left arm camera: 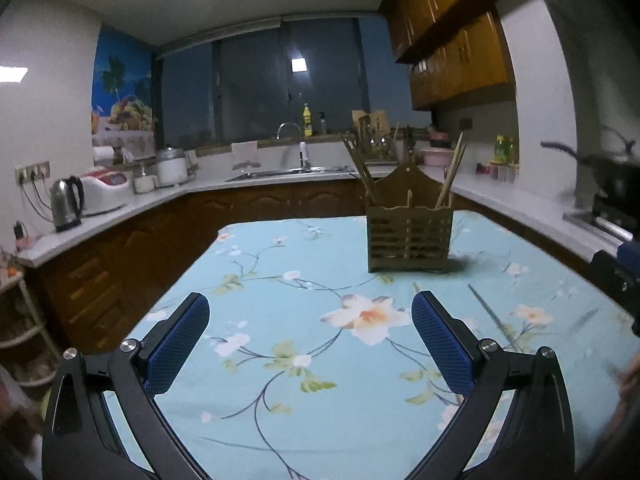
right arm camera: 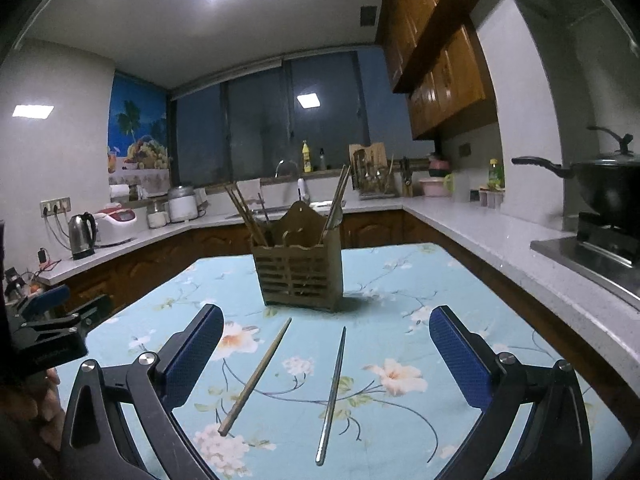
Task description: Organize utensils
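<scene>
A slatted wooden utensil holder (left arm camera: 410,236) (right arm camera: 301,270) stands upright on the floral blue tablecloth, with chopsticks (right arm camera: 245,216) sticking out of it. A wooden chopstick (right arm camera: 256,376) and a metal chopstick (right arm camera: 332,394) lie loose on the cloth in front of the holder. My right gripper (right arm camera: 326,340) hangs open above them, one finger on each side, touching neither. My left gripper (left arm camera: 310,328) is open over bare cloth, left of the metal chopstick (left arm camera: 494,318), and holds nothing.
The table (right arm camera: 460,280) is ringed by white kitchen counters: a kettle (left arm camera: 66,204), a rice cooker and a sink (left arm camera: 288,172) at the back, and a black wok (right arm camera: 600,184) on a stove at the right. The left gripper shows at the right wrist view's left edge.
</scene>
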`<state>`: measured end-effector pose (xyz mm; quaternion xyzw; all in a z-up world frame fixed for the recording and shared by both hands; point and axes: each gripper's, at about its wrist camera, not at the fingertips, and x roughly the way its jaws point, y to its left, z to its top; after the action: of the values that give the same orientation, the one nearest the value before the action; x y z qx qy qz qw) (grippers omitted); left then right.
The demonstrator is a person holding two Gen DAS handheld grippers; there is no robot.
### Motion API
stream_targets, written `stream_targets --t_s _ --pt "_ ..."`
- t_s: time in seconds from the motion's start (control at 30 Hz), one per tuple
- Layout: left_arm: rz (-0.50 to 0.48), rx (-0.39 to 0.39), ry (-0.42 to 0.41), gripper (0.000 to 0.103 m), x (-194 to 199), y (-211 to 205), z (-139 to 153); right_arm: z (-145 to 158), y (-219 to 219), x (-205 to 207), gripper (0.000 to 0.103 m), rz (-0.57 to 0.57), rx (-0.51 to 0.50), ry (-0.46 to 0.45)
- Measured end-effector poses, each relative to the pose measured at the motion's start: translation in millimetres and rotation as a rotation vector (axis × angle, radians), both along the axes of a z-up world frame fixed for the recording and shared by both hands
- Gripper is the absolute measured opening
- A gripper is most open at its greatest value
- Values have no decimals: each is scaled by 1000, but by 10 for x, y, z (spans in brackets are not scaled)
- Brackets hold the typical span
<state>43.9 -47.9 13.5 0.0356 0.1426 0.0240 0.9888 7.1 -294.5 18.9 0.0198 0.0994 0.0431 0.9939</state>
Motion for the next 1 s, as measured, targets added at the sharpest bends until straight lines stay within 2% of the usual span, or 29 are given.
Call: stream_targets --t_s 0.3,1.0 --pt "-15 50 68 103 74 -154 -170 -133 -63 10 103 -31 18 39" --pt "-16 26 67 103 45 -137 -146 -75 -121 86 103 -24 25 46"
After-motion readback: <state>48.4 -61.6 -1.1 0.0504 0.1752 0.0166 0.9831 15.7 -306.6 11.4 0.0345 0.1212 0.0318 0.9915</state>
